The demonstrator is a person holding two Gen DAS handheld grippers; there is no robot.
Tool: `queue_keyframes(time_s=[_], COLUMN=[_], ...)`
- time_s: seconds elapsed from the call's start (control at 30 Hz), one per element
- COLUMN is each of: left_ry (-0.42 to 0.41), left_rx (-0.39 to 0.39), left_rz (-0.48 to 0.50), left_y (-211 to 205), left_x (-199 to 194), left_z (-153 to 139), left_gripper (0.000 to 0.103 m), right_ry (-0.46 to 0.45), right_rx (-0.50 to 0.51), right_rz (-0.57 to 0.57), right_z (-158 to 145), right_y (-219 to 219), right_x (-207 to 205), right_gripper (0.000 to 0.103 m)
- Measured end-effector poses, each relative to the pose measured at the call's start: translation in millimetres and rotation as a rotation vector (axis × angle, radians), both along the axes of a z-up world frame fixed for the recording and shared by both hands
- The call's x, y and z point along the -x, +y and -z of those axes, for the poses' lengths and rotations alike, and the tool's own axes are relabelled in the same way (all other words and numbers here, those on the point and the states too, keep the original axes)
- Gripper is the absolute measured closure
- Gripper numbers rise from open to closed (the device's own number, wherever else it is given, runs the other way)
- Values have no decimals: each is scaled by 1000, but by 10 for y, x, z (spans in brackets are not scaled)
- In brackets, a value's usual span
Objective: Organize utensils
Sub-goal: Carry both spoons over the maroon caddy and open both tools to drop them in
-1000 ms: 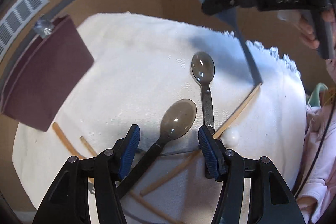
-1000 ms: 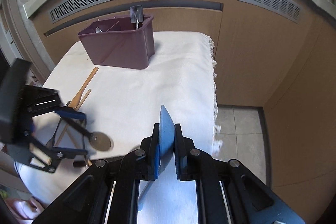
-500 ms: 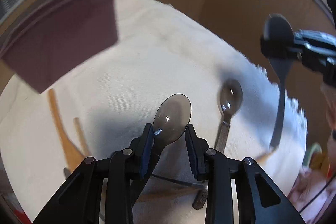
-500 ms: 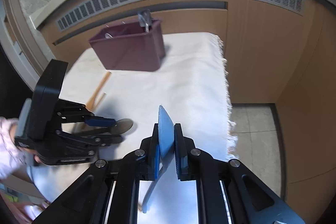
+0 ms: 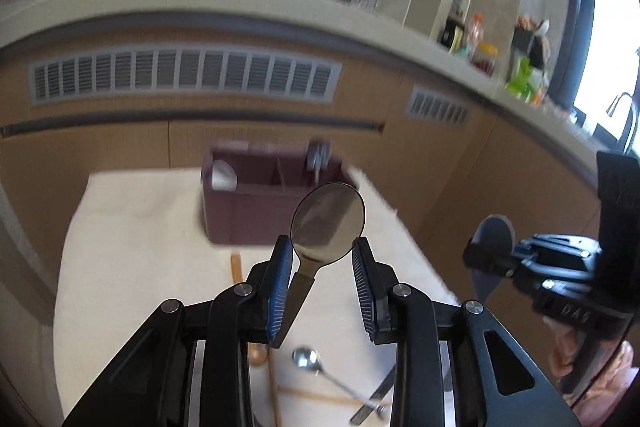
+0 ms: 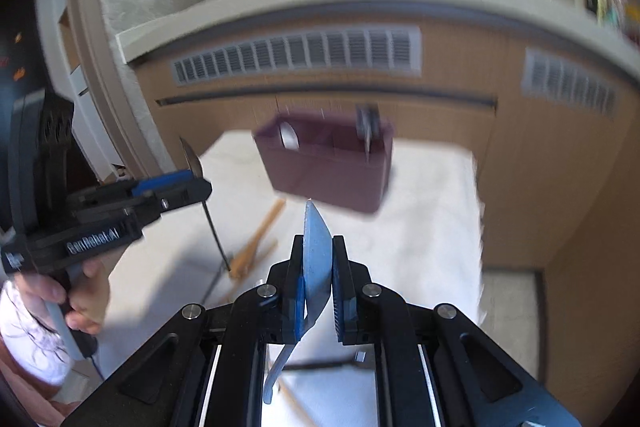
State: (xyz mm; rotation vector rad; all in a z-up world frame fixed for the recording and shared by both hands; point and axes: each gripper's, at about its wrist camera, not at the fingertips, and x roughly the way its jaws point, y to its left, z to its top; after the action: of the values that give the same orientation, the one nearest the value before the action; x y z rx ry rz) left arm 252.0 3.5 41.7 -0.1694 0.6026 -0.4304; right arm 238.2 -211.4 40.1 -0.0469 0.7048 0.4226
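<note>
Since a second ago, both utensils have been lifted clear of the white cloth and both views have been swung up to face the maroon caddy, which is now seen ahead rather than off to one side. The left gripper, open around the dark spoon on the cloth a second ago, is now seen with its blue pads apart on either side of the spoon's bowl; the spoon's neck lies against the left pad and its handle hangs below, so whether a true clamp is kept cannot be told from the left view alone, though in the right view the spoon is plainly carried in it above the table. The right gripper is narrowed tightly on the blue-grey spatula, held edge-on with its handle trailing beneath. The caddy is shown with dividers, a white item in its left section and a metal utensil upright at its right end. On the cloth are left a small metal spoon, wooden pieces and another dark-handled utensil. It is judged that the pick-up step is finished for these two items and that delivery into the caddy is under way. Care is likely to be needed with the spoon, whose hold looks loose.
</note>
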Motion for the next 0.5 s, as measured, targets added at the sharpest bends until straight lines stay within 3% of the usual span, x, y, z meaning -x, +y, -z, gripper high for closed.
queue_keyframes(time_s=[0.13,0.27,0.5], left_ry=[-146,-244,-265], left_rx=[27,30,80], left_rz=[10,-1,-28], left_y=[53,94,248], left_x=[-153,-382,-853], left_z=[-667,-1112,-1239], left_gripper=[71,71,71], right_ry=[-153,-275,-339], right_rx=[41,66,58], right_rz=[-19,8,63], right_z=[-573,-997,-1196], right_y=[163,278,360], right_x=[-140,-374,-942], right_gripper=[93,93,93])
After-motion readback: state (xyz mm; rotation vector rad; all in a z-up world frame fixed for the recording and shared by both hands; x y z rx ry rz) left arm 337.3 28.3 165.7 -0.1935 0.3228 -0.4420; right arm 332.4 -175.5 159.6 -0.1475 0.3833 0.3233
